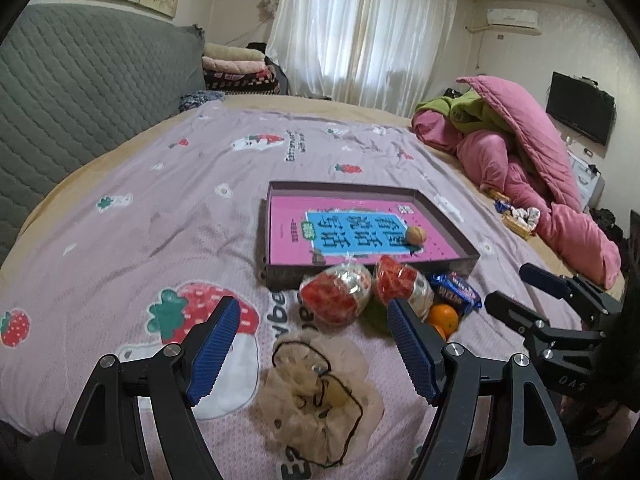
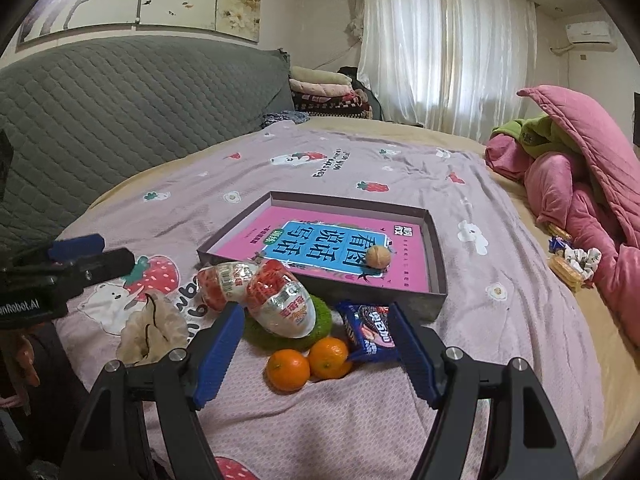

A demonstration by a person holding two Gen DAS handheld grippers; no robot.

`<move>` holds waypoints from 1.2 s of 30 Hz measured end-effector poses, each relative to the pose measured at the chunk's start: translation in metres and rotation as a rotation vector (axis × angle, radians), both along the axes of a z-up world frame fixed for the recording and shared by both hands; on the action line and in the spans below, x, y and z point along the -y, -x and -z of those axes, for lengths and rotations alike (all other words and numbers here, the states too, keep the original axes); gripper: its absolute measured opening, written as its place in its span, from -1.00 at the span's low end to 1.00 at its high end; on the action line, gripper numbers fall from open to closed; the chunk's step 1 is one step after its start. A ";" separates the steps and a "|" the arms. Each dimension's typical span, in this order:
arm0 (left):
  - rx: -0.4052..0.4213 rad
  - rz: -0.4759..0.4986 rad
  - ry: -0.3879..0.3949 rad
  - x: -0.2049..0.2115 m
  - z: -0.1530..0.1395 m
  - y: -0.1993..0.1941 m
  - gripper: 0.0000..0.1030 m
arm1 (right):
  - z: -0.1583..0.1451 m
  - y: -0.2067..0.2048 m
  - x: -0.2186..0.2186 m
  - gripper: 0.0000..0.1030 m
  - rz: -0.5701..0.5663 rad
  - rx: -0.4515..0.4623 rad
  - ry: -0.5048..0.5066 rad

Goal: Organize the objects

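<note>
A shallow dark box [image 2: 438,264] lies on the bed, holding a pink and blue book [image 2: 328,248] with a walnut [image 2: 378,256] on top. In front of it sit two red-and-silver egg-shaped packs [image 2: 280,304] [image 2: 224,284], a green pad [image 2: 324,316], two oranges [image 2: 288,368] [image 2: 330,356] and a blue biscuit pack [image 2: 368,332]. My right gripper [image 2: 316,310] hangs open just short of the oranges, with nothing between its pads. My left gripper [image 1: 312,302] is open above a beige scrunchie with a black hair band [image 1: 316,396]. The egg packs [image 1: 336,296] lie just beyond its fingertips.
A lilac strawberry-print sheet [image 1: 160,220] covers the bed. On the right lies a heap of pink and green quilts [image 1: 520,148] with a few loose snacks [image 1: 520,220] at its foot. A grey padded headboard [image 1: 80,92] runs along the left, with folded blankets [image 1: 236,68] behind it.
</note>
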State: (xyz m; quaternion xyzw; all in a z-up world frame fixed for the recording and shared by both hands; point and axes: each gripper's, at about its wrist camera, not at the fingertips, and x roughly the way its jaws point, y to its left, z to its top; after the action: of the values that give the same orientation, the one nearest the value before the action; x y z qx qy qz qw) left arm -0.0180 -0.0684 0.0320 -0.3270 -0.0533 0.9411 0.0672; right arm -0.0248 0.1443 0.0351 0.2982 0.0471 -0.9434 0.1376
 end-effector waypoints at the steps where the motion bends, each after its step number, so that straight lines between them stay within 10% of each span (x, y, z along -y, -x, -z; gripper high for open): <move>1: 0.004 0.001 0.006 0.000 0.003 -0.001 0.50 | 0.001 -0.001 0.001 0.43 0.001 0.003 0.002; 36: 0.119 0.045 0.065 -0.010 0.055 0.001 0.50 | 0.057 0.005 0.008 0.43 0.000 0.171 0.019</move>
State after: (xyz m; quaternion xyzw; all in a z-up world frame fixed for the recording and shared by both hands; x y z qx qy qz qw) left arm -0.0192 -0.0586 -0.0226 -0.3853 -0.0194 0.9196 0.0743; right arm -0.0295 0.1362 -0.0223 0.3765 0.0263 -0.9148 0.1437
